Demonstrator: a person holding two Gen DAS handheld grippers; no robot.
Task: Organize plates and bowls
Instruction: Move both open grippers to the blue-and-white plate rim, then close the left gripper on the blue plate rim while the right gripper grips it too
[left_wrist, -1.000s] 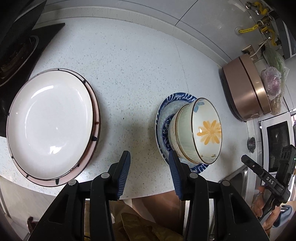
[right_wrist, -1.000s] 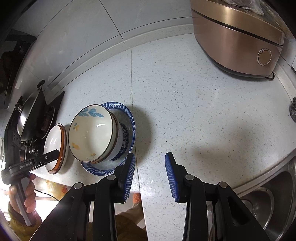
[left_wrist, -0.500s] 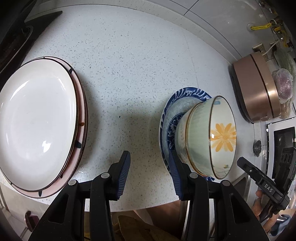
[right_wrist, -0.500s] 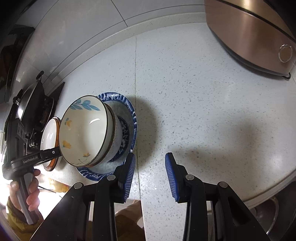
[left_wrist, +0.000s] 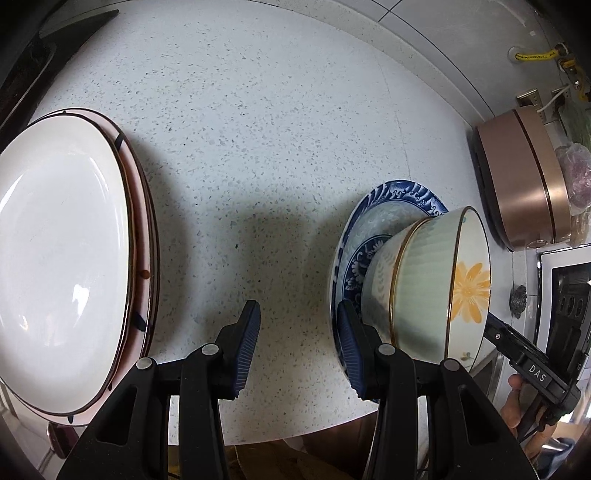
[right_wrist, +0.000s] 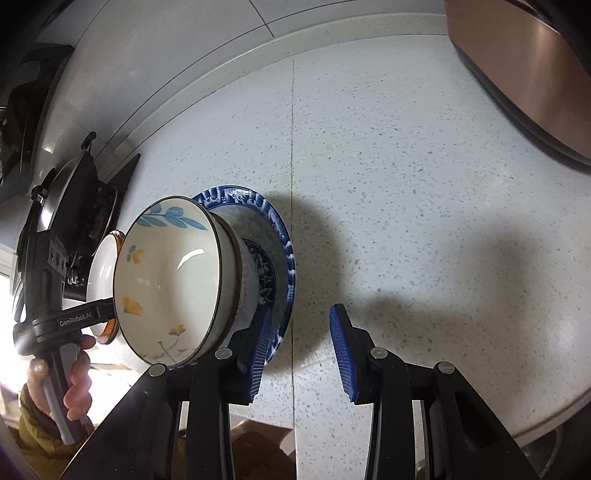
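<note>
A white plate (left_wrist: 62, 258) lies on a pink plate (left_wrist: 146, 236) at the left of the speckled counter. To the right, a blue patterned plate (left_wrist: 391, 206) carries two nested bowls, the upper one (left_wrist: 424, 280) pale green with a yellow flower inside. My left gripper (left_wrist: 299, 347) is open and holds nothing. It hangs over bare counter between the two stacks, its right finger close to the blue plate's left rim. In the right wrist view, my right gripper (right_wrist: 301, 347) is open and holds nothing, just right of the blue plate (right_wrist: 284, 236). Its left finger overlaps that rim below the bowls (right_wrist: 170, 277).
A rose-gold rice cooker (left_wrist: 524, 184) stands at the back right. A stove with a dark lidded pan (right_wrist: 70, 192) is at the far left. The counter's front edge runs just under both grippers, and a sink (right_wrist: 554, 454) shows at the lower right. A person's hand (right_wrist: 74, 387) holds the left gripper's handle.
Both grippers have come down toward the counter, so the plates and bowls look larger and nearer. Each now flanks the blue plate more closely. The jaw gaps look the same.
</note>
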